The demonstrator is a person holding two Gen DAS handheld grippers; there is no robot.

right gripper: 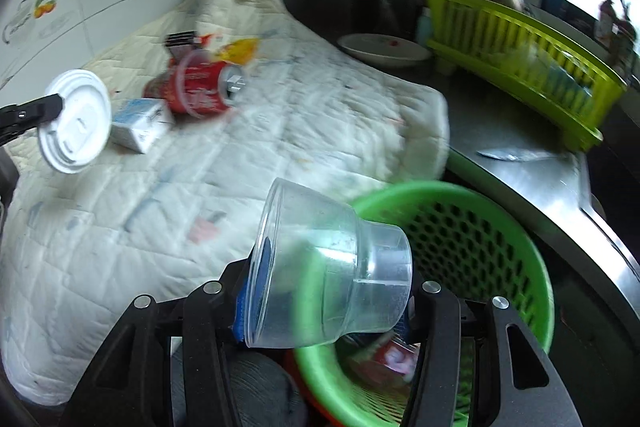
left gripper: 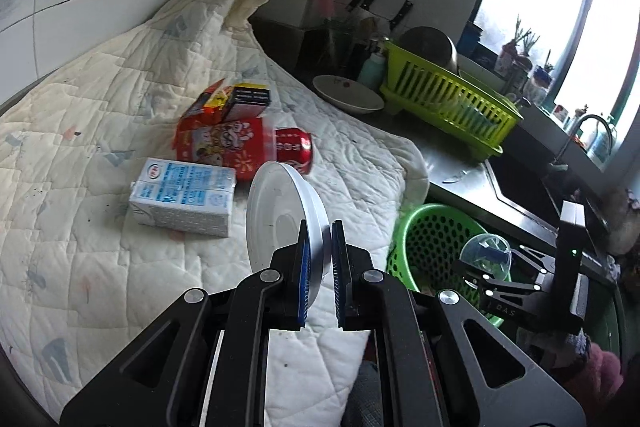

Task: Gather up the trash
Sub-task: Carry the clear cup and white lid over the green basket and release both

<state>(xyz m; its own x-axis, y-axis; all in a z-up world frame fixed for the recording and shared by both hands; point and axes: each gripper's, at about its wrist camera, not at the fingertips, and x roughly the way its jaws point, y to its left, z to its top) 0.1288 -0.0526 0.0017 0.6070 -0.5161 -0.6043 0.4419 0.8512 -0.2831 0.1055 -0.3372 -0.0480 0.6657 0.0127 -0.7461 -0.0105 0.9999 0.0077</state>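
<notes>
quilt (left gripper: 100, 131) matt cloth | cup (right gripper: 332, 263) clear plastic | counter (right gripper: 532, 163) glossy metal

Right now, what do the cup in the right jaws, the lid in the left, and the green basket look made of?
Cup: clear, glossy thin plastic; the basket shows through its wall. Lid: opaque white plastic, smooth matte, with moulded rings and a sip tab seen from the right wrist. Green basket: moulded plastic, slightly shiny, perforated with regular holes. Thickness and stiffness cannot be judged.
</notes>
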